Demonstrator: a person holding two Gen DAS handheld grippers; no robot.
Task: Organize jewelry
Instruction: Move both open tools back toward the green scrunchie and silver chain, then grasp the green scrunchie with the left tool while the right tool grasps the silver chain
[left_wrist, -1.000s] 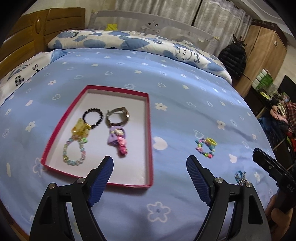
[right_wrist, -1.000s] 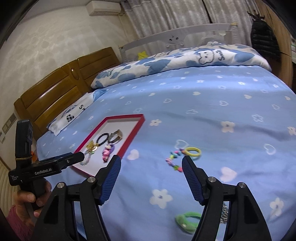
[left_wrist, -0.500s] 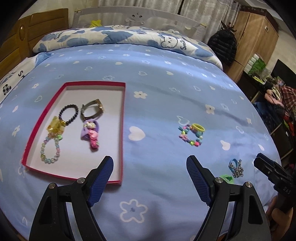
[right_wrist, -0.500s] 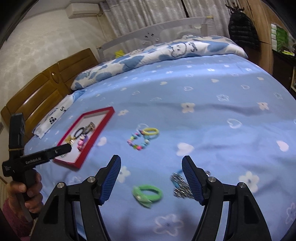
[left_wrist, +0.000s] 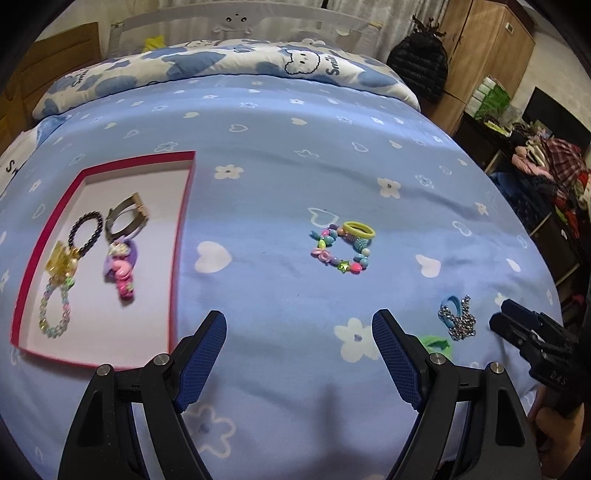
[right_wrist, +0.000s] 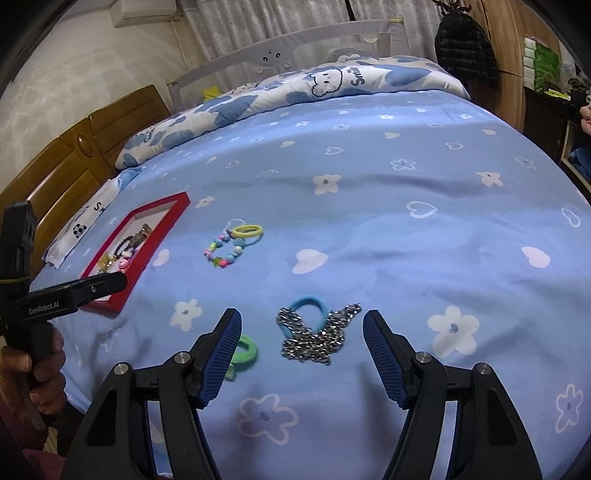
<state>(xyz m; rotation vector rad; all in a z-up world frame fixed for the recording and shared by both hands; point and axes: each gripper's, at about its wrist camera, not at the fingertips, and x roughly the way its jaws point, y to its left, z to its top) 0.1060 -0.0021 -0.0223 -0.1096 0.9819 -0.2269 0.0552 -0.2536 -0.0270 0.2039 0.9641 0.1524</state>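
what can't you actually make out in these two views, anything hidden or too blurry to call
- Green hair tie: in the right wrist view the right gripper's left finger covers part of it; in the left wrist view the left gripper's right finger hides most of it.
- Red tray: in the right wrist view the left gripper crosses its near corner, and the pieces inside are too small to identify.
- Pink charm in the tray: motion-blurred in the left wrist view.

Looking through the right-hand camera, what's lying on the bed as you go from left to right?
Red tray → bead bracelet → yellow hair tie → blue hair tie with the silver chain, which lies between the open right gripper fingers. The green hair tie is left out, partly hidden by a finger.
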